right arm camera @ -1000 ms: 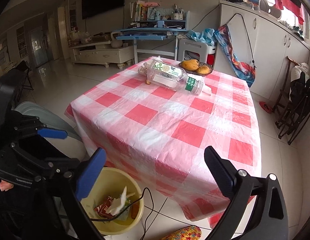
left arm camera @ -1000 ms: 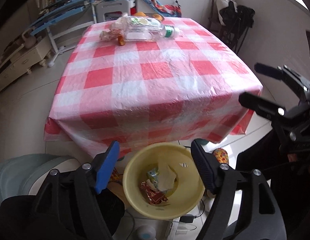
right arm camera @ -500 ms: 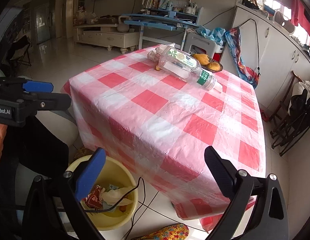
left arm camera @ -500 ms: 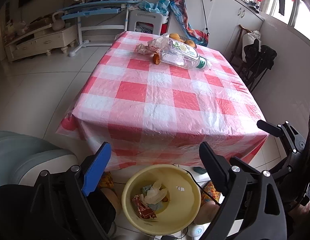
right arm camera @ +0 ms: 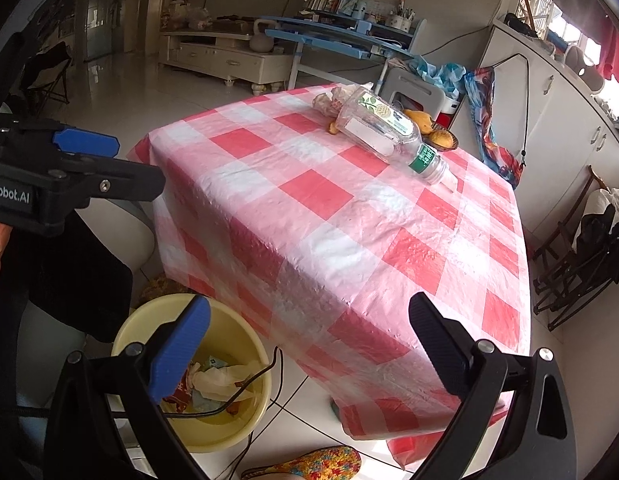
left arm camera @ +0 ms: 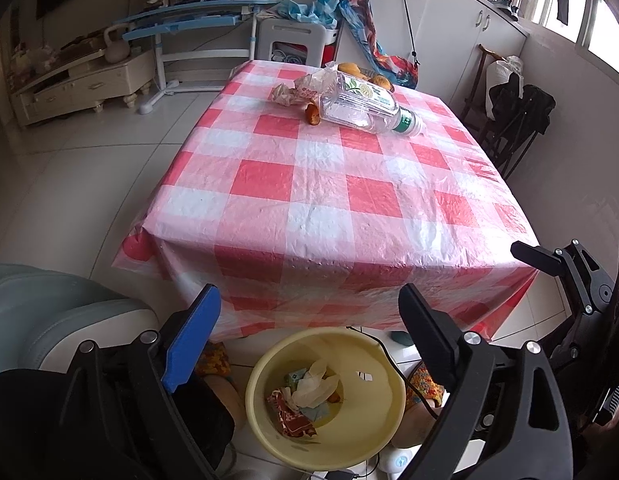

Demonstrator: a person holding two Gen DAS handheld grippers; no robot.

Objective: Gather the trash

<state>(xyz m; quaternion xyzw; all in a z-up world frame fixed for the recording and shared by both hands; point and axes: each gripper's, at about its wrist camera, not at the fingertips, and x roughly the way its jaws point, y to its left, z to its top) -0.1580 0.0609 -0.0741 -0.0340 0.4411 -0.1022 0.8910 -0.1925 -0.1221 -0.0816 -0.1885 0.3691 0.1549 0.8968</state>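
Here the left gripper [left arm camera: 305,332] hangs with its jaws spread wide and nothing between them, directly above the round pale-yellow plastic bin [left arm camera: 383,432] on the floor, which already holds crumpled wrappers and tissue. The right gripper [right arm camera: 309,344] is likewise wide apart and empty, the bin below and to its left.

The trash that remains is the clear plastic bottle with a green cap band [left arm camera: 365,108], which lies on its side at the far end of the table covered by a red-and-white checked plastic cloth [left arm camera: 321,200], well ahead of both grippers. Touching its base end are a crumpled clear plastic wrapper [left arm camera: 301,88] and a small orange-brown scrap [left arm camera: 312,115].

From the right gripper the bottle's long axis runs diagonally, base away to the left, cap [right arm camera: 435,170] nearer and to the right. Neither gripper looks clearly closer. A grasp across the narrow neck would probably be easier than across the wide body, which may outspan the jaws.
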